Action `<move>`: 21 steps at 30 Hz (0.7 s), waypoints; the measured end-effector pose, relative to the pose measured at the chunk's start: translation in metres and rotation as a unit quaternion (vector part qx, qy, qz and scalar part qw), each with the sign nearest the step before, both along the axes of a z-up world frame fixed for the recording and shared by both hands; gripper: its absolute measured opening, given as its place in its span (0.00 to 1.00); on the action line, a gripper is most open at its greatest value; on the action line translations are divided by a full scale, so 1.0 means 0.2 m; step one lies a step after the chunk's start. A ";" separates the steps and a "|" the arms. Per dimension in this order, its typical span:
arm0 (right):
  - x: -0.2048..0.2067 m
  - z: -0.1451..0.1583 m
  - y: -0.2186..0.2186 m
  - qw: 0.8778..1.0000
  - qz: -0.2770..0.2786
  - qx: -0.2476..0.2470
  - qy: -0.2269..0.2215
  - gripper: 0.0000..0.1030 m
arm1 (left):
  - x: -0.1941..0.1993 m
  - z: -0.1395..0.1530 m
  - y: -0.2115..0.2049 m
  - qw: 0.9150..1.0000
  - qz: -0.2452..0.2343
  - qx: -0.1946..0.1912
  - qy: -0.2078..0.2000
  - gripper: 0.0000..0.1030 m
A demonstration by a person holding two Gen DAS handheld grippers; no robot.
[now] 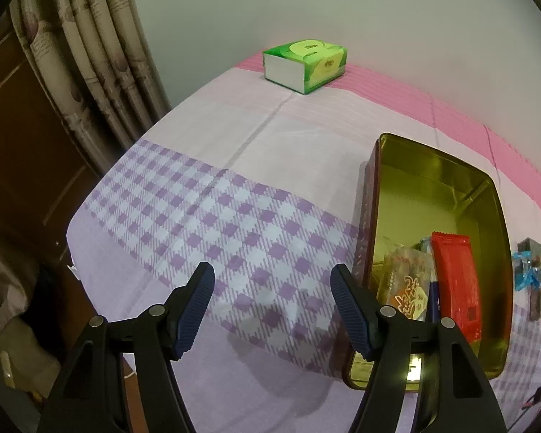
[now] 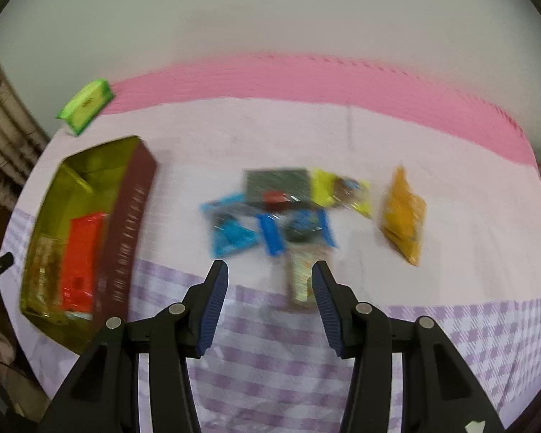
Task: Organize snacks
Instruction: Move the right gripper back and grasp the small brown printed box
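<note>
A gold-lined tin (image 1: 432,176) with dark red walls sits on the checked cloth, holding a red packet (image 1: 456,281) and a clear cookie packet (image 1: 407,281). My left gripper (image 1: 272,278) hangs open and empty over the cloth just left of the tin. In the blurred right wrist view the tin (image 2: 126,223) lies at the left with the red packet (image 2: 81,256) inside. My right gripper (image 2: 270,278) is open and empty, above the cloth in front of a pile of snacks: blue packets (image 2: 231,231), a dark packet (image 2: 277,184), a yellow-green packet (image 2: 342,191) and an orange packet (image 2: 402,216).
A green tissue box (image 1: 304,65) stands at the back by the wall and shows again (image 2: 86,106) in the right wrist view. Curtains (image 1: 90,54) and a dark wooden panel border the table's left side. A pink band of cloth (image 2: 306,79) runs along the far edge.
</note>
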State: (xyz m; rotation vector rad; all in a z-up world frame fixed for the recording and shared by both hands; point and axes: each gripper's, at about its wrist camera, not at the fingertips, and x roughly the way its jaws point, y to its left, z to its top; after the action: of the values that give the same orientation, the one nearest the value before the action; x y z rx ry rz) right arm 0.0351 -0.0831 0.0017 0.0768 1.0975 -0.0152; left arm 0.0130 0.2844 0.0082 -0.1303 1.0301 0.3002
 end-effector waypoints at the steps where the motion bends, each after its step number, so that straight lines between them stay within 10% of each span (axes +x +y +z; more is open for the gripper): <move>1: -0.01 -0.02 -0.03 1.000 -0.002 0.001 0.002 0.45 | 0.00 0.00 0.00 1.000 -0.001 0.002 0.000 0.66; 21: -0.01 -0.22 -0.13 0.999 0.022 0.015 -0.019 0.36 | 0.00 0.06 -0.30 0.998 -0.064 0.015 -0.005 0.66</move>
State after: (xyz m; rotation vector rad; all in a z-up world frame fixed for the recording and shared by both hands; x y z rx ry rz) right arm 0.0328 -0.1090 -0.0427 0.0797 1.0622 0.0414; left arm 0.0140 0.2254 0.0196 -0.0380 1.0180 0.1975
